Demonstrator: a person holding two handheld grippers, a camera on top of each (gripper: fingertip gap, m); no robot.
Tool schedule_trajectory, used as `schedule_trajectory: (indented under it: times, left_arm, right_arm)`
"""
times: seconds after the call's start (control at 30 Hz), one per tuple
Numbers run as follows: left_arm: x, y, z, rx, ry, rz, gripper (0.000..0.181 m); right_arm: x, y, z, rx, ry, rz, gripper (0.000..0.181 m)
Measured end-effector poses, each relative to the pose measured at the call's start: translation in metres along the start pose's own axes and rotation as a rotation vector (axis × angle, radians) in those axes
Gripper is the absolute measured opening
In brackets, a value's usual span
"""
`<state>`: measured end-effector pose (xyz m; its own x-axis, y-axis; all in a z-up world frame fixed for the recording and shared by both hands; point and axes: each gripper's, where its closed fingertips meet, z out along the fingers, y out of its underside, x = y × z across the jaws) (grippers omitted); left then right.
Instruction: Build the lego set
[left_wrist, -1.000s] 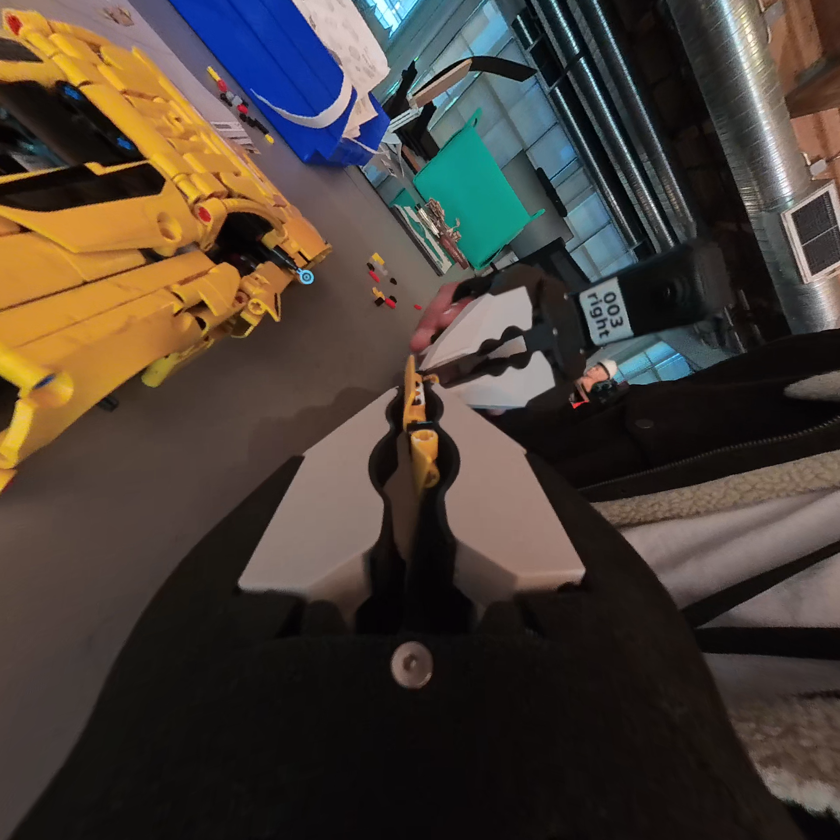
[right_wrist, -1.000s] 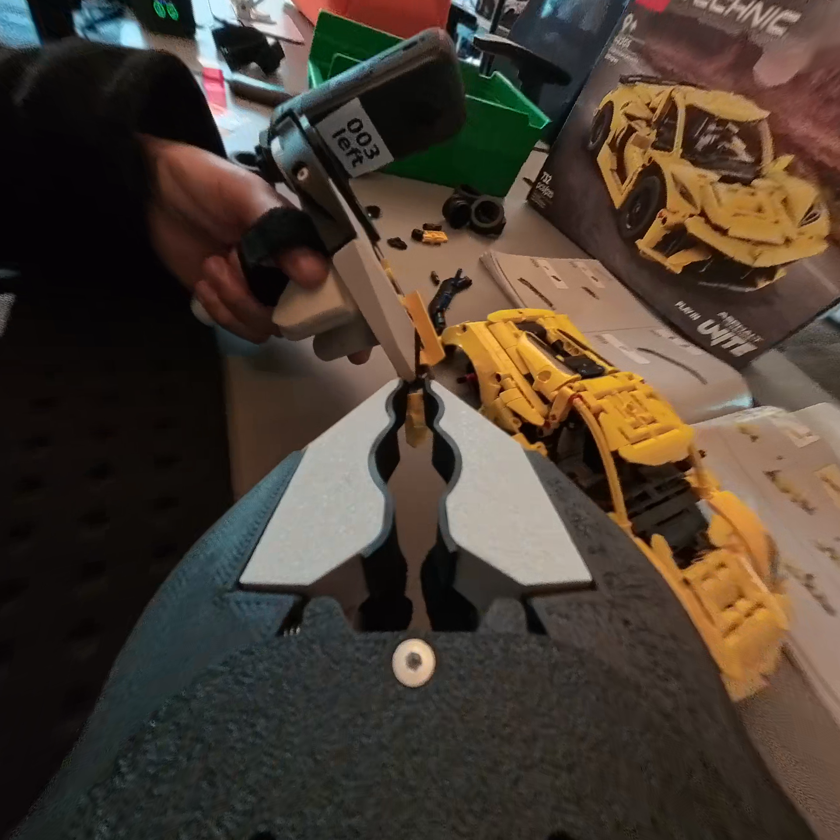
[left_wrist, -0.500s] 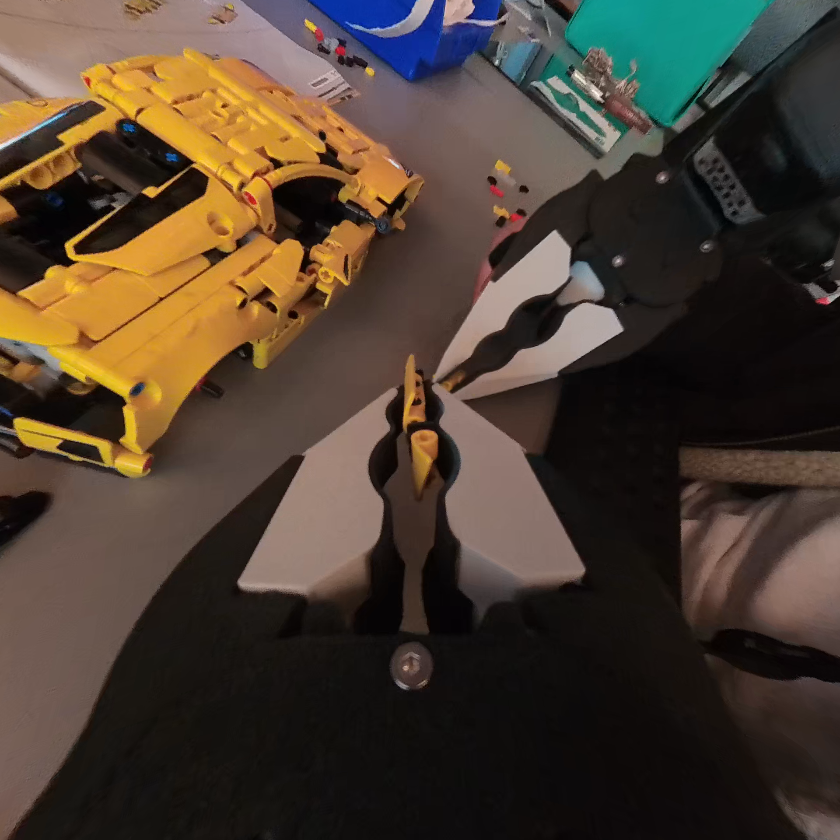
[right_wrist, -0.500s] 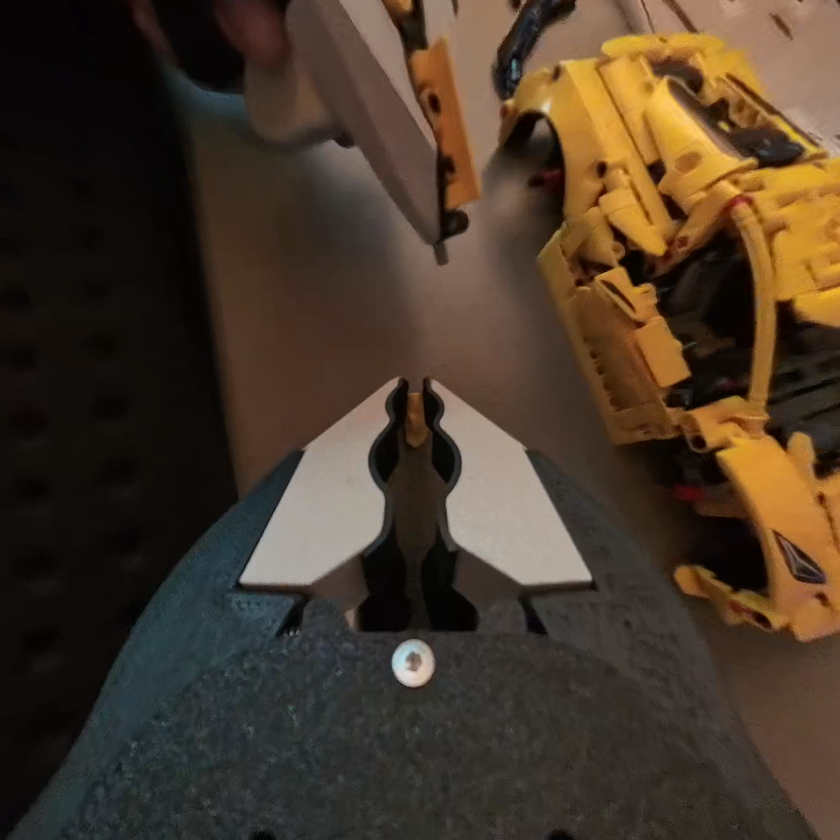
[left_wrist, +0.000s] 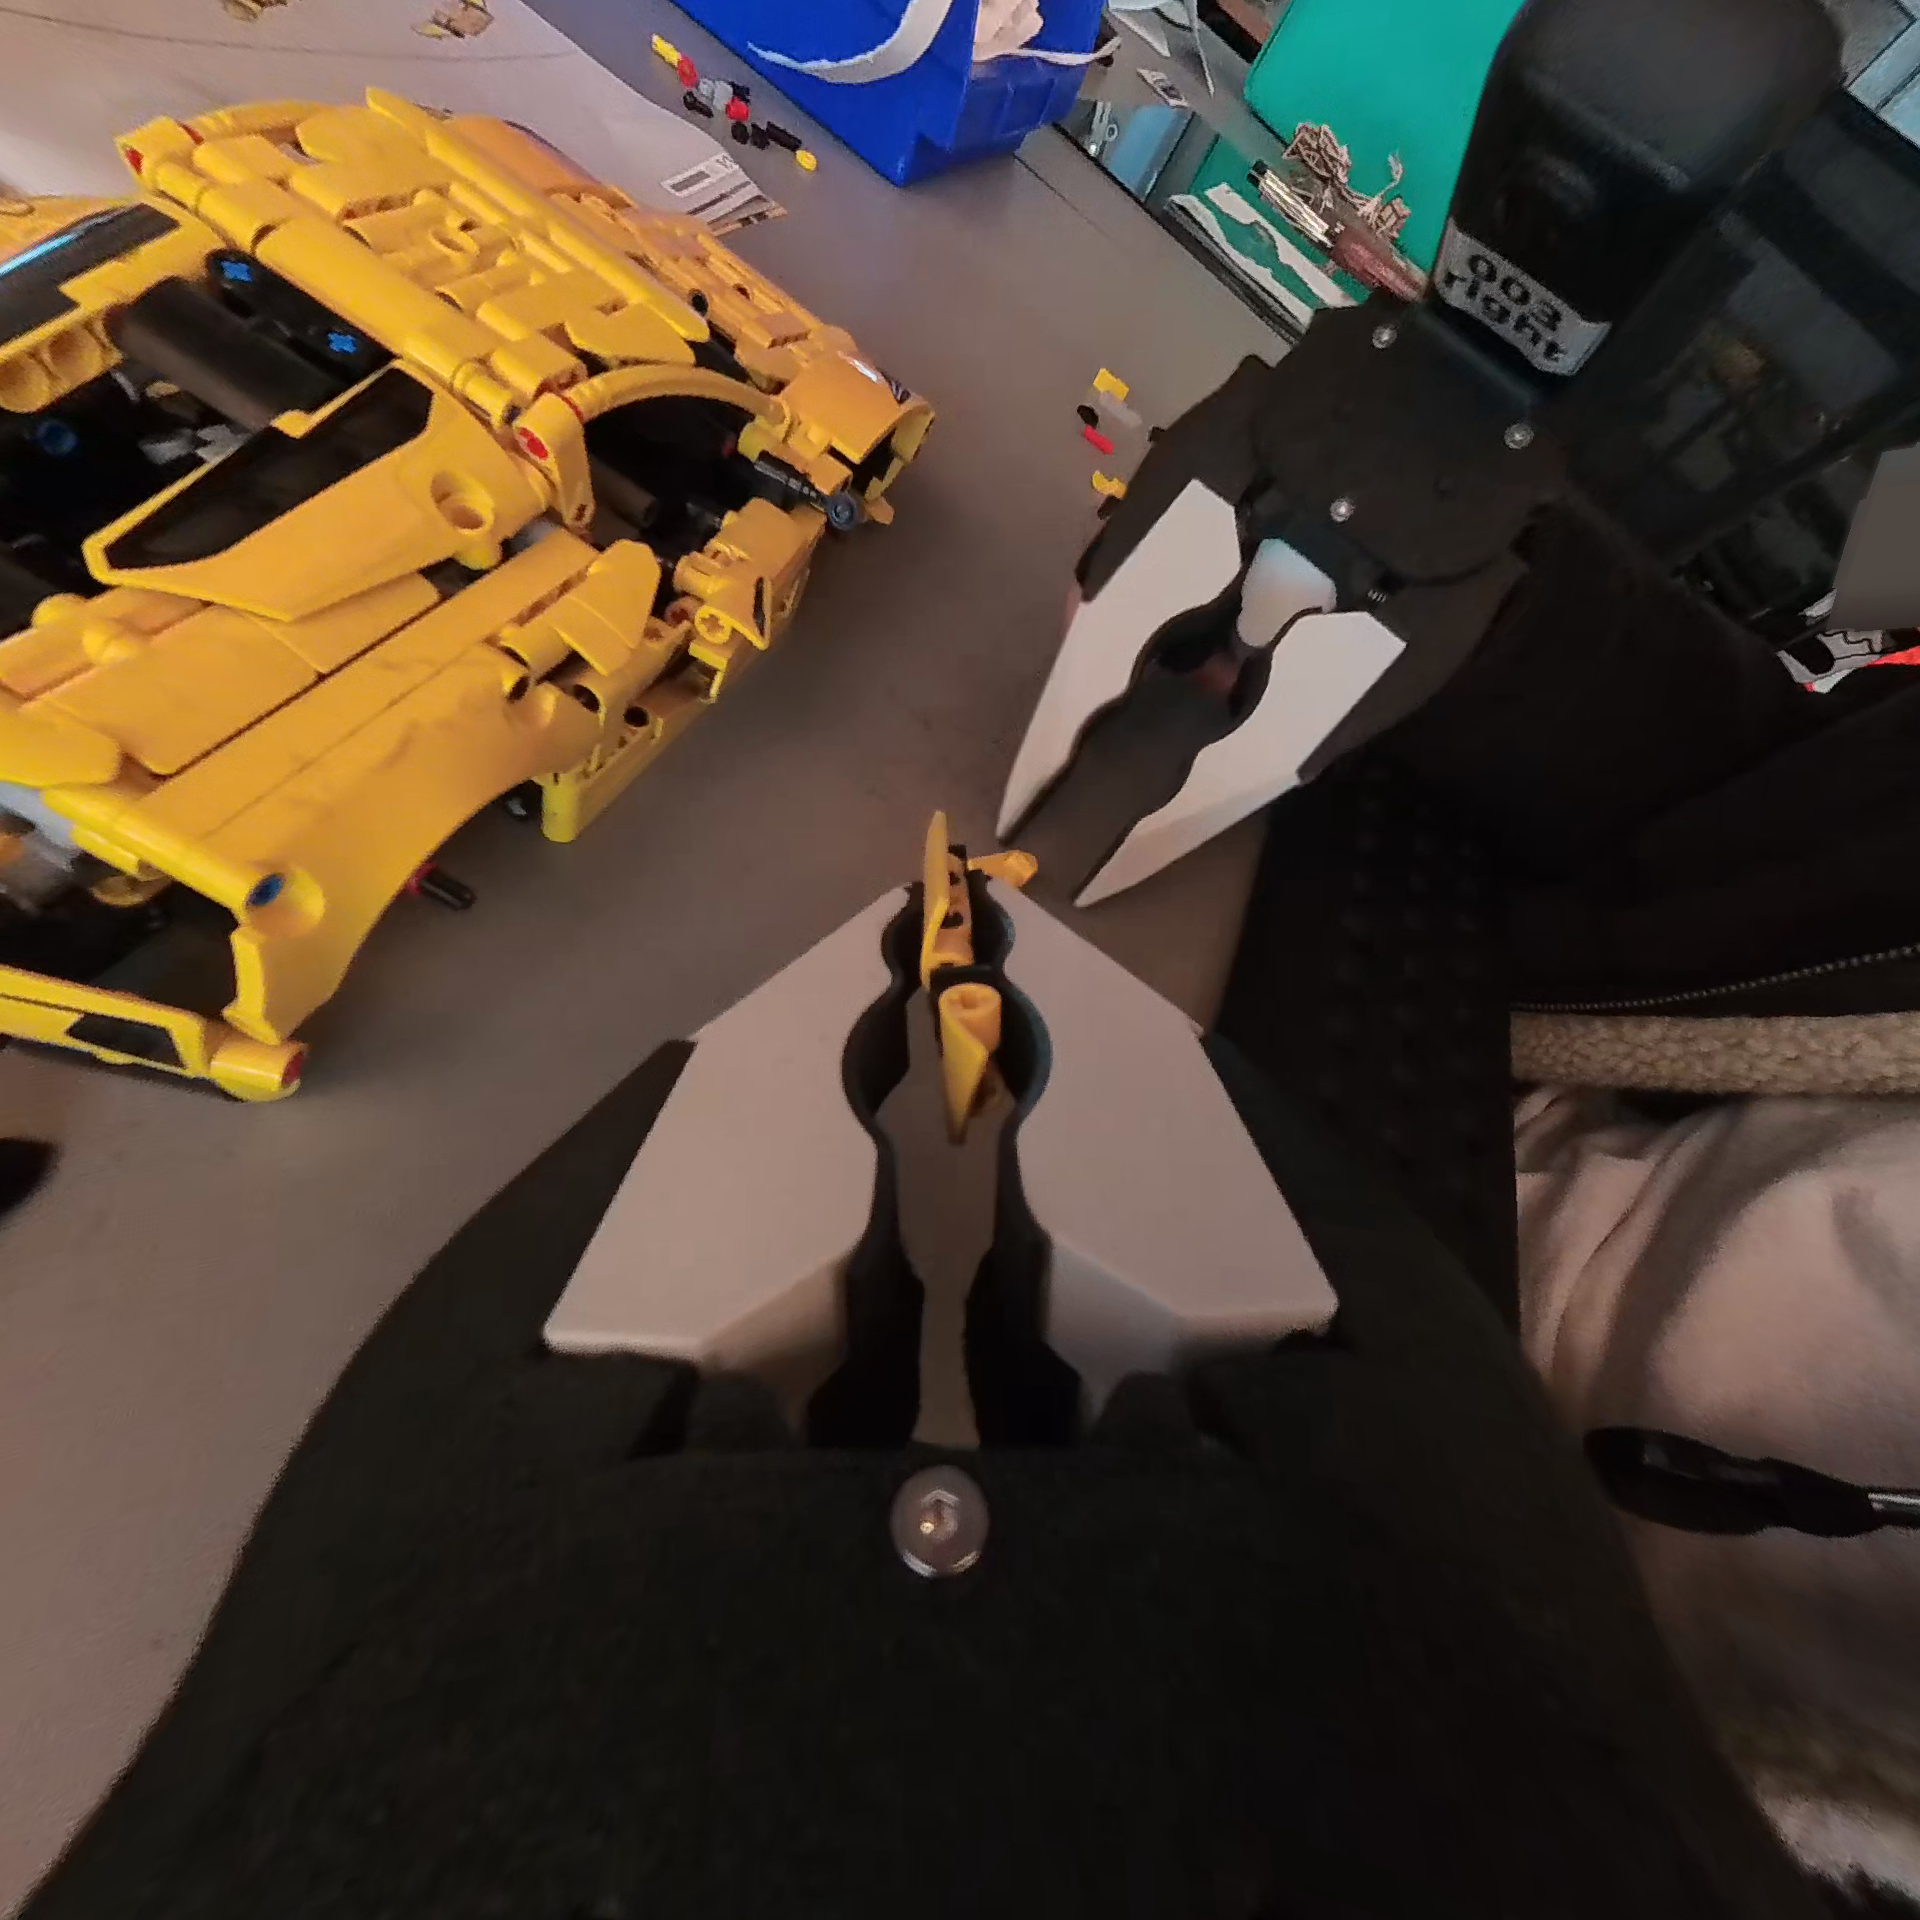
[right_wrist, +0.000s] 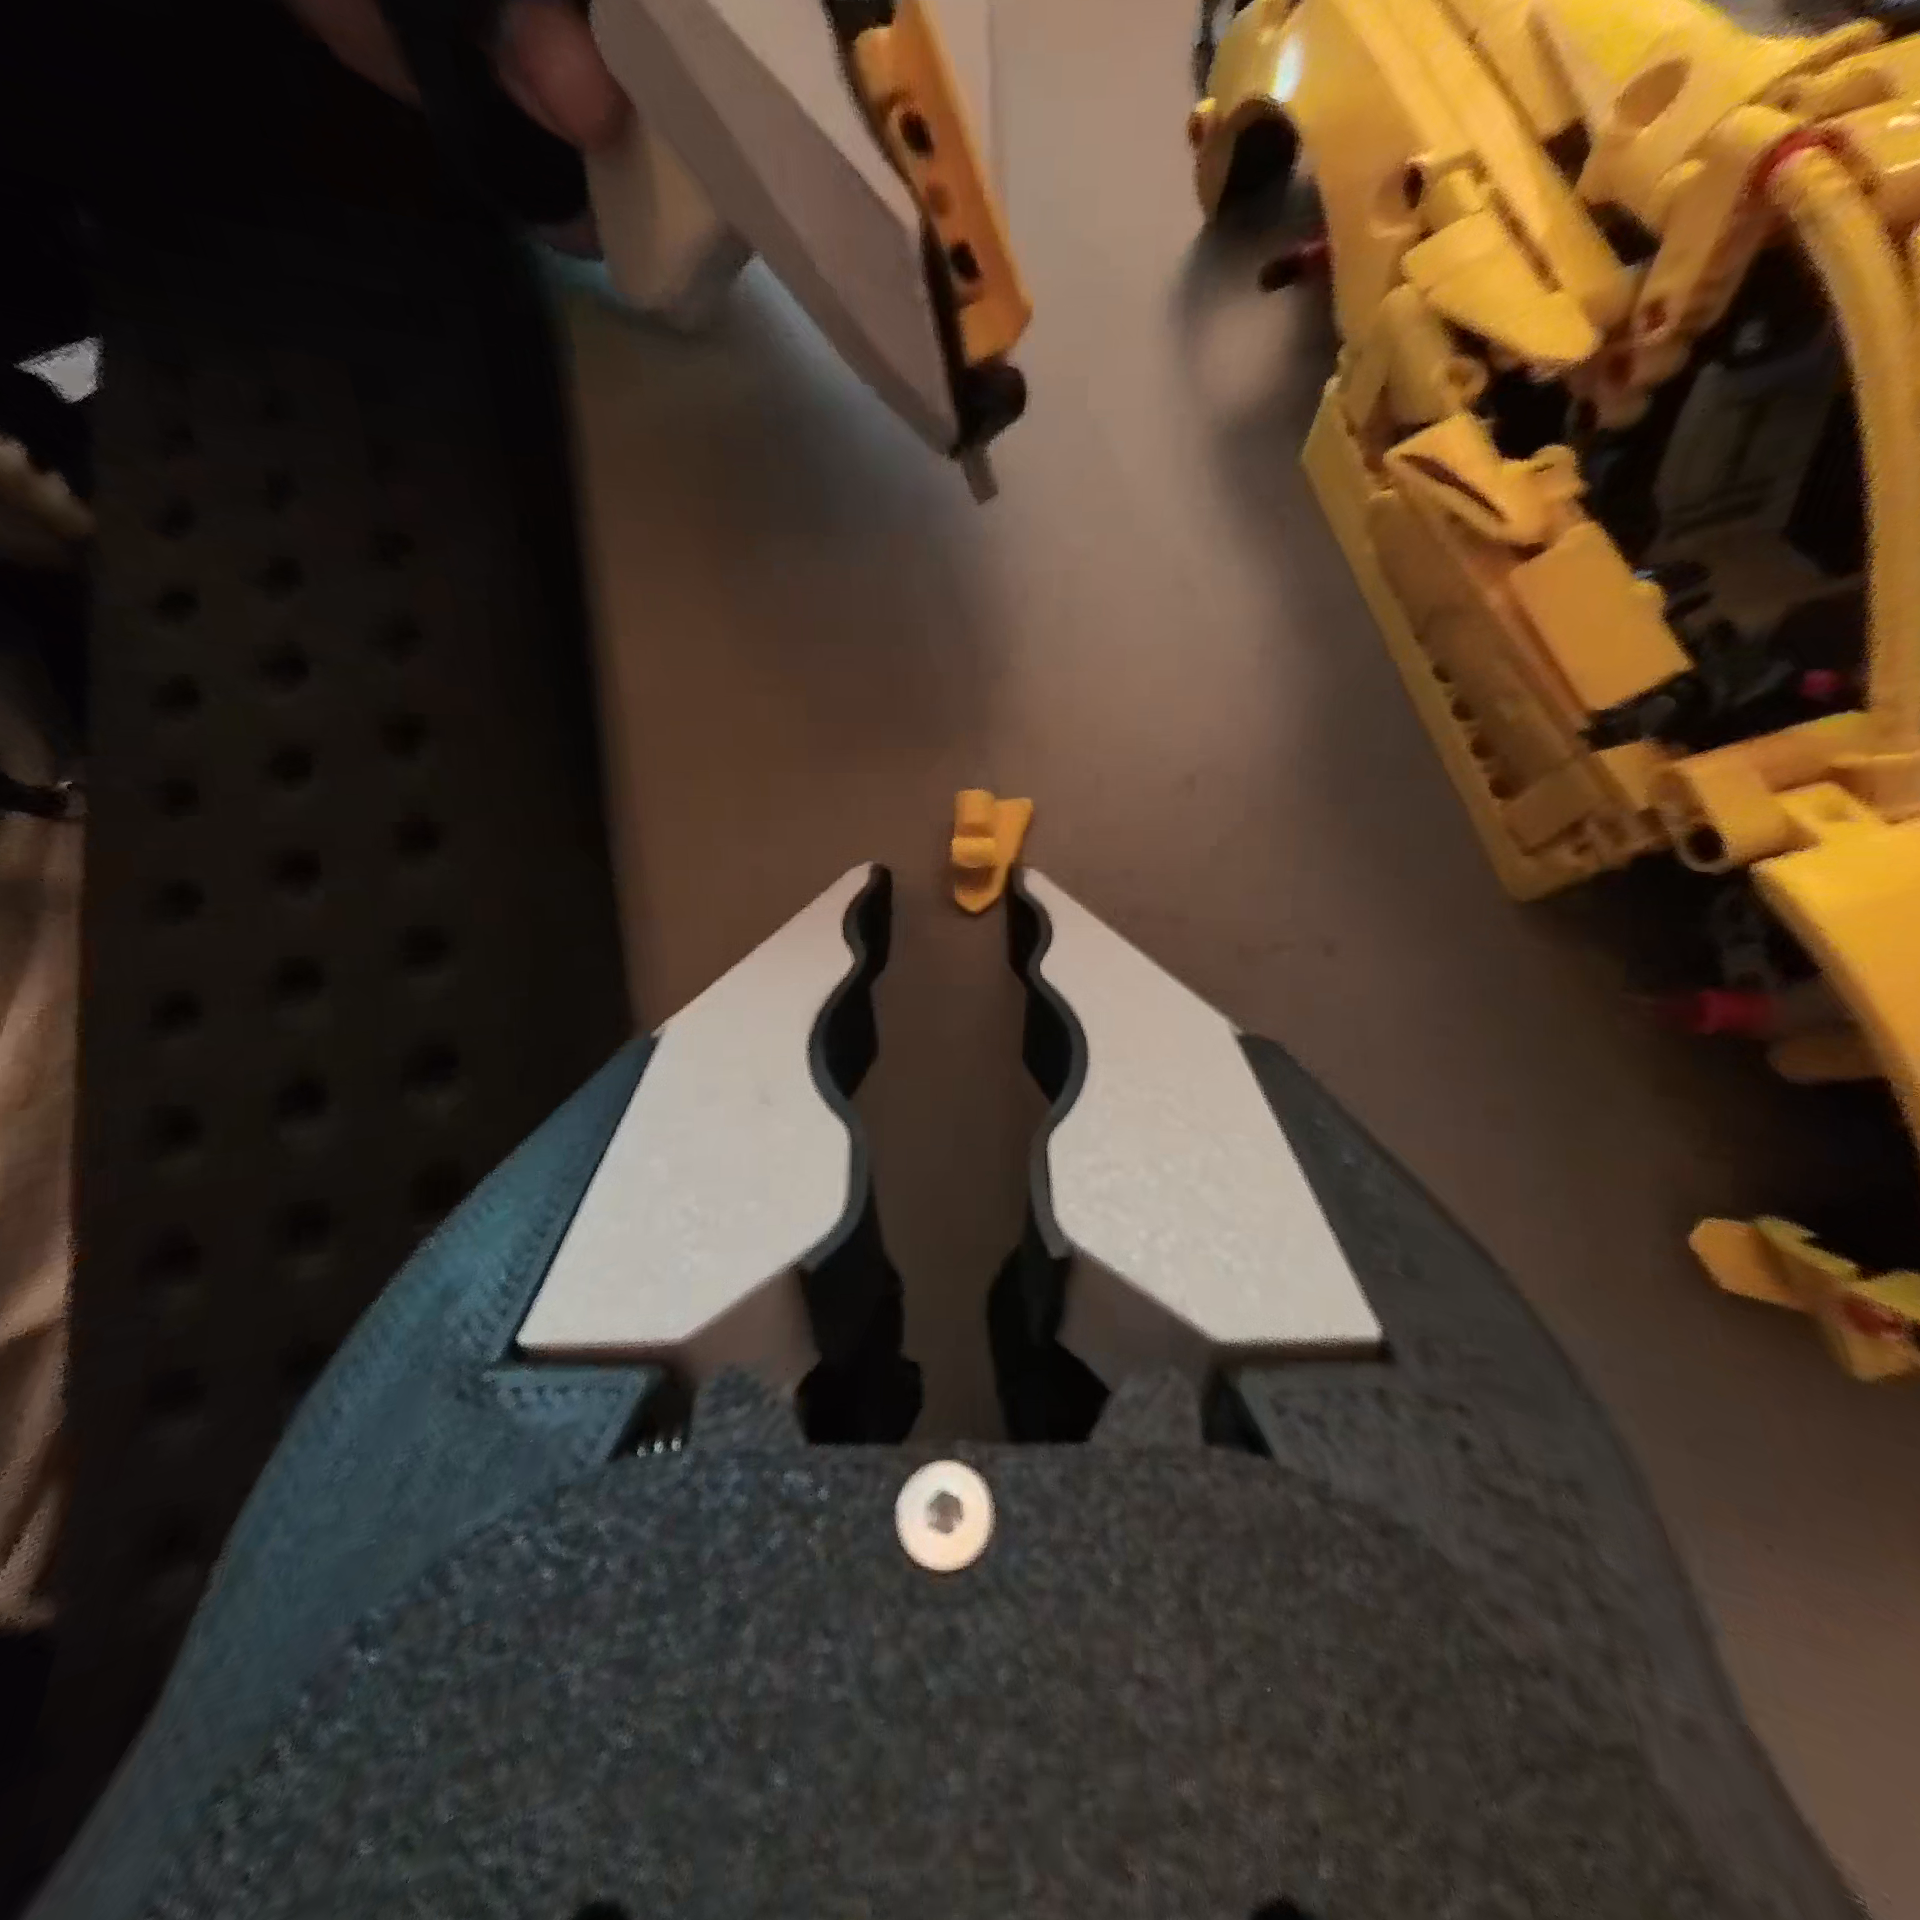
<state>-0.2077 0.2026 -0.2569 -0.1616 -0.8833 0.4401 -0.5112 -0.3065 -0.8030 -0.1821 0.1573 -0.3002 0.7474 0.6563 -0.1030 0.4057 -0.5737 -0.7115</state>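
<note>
Right gripper (right_wrist: 948, 883) jaws now apart, yellow piece (right_wrist: 987, 847) released; left gripper (left_wrist: 951, 904) clamping yellow beam (left_wrist: 948, 914).

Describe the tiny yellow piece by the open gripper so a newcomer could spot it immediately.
Start from the big yellow lego car on the grey table. Near it, the right gripper is open, and the small yellow piece sits just past its tips. Unlike the long holed yellow beam in the left gripper, it is stubby and unheld.
</note>
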Motion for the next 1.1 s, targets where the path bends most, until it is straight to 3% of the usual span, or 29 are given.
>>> schedule_trajectory:
  times: [0.23, 0.3, 0.43, 0.63, 1.0, 1.1]
  left_arm:
    - [0.002, -0.001, 0.0, 0.007, 0.016, -0.006, 0.007]
    - [0.003, 0.0, 0.0, 0.002, 0.019, -0.001, 0.007]
    - [0.007, 0.001, 0.001, -0.004, 0.037, 0.013, 0.007]
    - [0.014, 0.003, 0.002, -0.015, 0.081, 0.031, 0.007]
    - [0.016, 0.006, 0.004, -0.037, 0.11, 0.012, 0.007]
    - [0.012, -0.002, 0.0, 0.013, 0.131, -0.056, 0.007]
  right_arm:
    - [-0.009, -0.01, -0.005, 0.057, -0.08, -0.013, 0.021]
    - [0.001, -0.012, -0.003, 0.071, -0.024, -0.114, 0.019]
    - [-0.008, -0.013, 0.004, 0.069, -0.081, -0.285, 0.021]
    - [-0.004, -0.016, 0.004, 0.091, -0.136, -0.378, 0.02]
    - [-0.004, -0.011, 0.014, 0.03, -0.2, -0.317, 0.017]
    - [0.003, -0.027, 0.012, 0.091, -0.124, -0.285, 0.017]
